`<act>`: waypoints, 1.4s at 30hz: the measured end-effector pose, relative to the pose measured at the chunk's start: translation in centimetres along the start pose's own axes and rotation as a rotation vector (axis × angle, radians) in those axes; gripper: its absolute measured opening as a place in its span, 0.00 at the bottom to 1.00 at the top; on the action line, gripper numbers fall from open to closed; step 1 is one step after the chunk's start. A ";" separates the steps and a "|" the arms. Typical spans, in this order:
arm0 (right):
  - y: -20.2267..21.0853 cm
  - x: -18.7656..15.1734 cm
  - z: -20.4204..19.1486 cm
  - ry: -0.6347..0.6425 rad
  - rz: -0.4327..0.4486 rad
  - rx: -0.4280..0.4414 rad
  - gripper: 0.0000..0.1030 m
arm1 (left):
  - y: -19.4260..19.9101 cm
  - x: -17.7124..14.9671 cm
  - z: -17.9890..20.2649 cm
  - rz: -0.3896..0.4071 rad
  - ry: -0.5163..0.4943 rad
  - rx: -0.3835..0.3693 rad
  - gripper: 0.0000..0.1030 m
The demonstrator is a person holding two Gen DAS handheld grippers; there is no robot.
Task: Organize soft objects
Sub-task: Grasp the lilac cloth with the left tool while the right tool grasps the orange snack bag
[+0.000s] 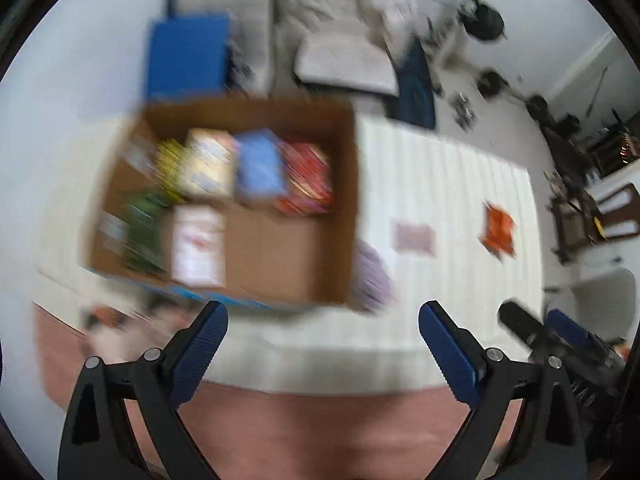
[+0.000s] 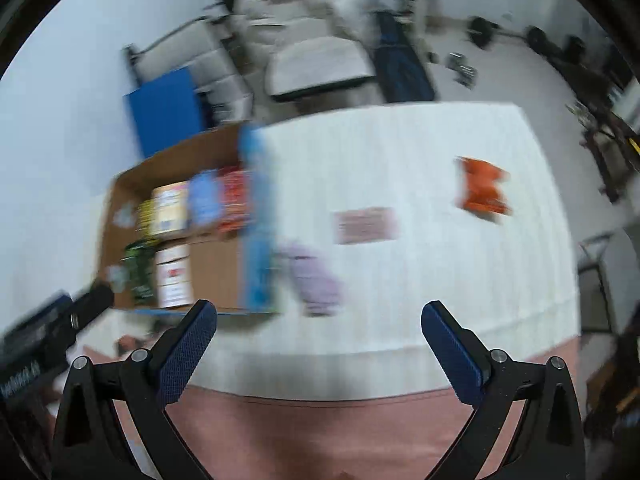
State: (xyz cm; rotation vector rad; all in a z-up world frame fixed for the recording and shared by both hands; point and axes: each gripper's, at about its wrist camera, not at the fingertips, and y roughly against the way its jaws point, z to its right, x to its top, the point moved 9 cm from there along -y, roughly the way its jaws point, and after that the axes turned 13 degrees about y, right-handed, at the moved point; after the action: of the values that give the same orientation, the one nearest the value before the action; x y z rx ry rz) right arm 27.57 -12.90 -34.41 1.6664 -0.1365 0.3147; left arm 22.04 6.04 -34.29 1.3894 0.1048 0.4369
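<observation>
Both views are motion-blurred. A cardboard box (image 1: 344, 200) stands on the white-covered table (image 1: 440, 184) and holds several coloured packets (image 1: 256, 164). Loose on the cloth lie a lilac soft packet (image 1: 372, 276), a pink flat packet (image 1: 414, 237) and an orange packet (image 1: 498, 228). My left gripper (image 1: 323, 314) is open and empty, above the table's near edge in front of the box. My right gripper (image 2: 319, 314) is open and empty, in front of the lilac packet (image 2: 316, 280). The right wrist view also shows the box (image 2: 212, 264), the pink packet (image 2: 364, 225) and the orange packet (image 2: 482, 190).
A blue panel (image 1: 188, 56), a beige recliner (image 1: 344, 32) and weights (image 1: 486, 22) stand on the floor behind the table. A pink cloth (image 1: 320, 428) hangs at the table's near edge. The right gripper's body (image 1: 560, 336) shows at the left view's right.
</observation>
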 end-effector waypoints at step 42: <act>-21.8 3.5 23.6 -0.021 -0.344 -0.034 0.44 | -23.0 -8.8 12.6 -0.205 -0.069 0.193 0.36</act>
State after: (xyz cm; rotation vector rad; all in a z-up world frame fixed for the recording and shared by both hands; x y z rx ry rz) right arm 39.83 -33.19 -56.41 1.6265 0.1288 0.0345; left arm 23.52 -11.41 -55.71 1.5642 0.2362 0.2114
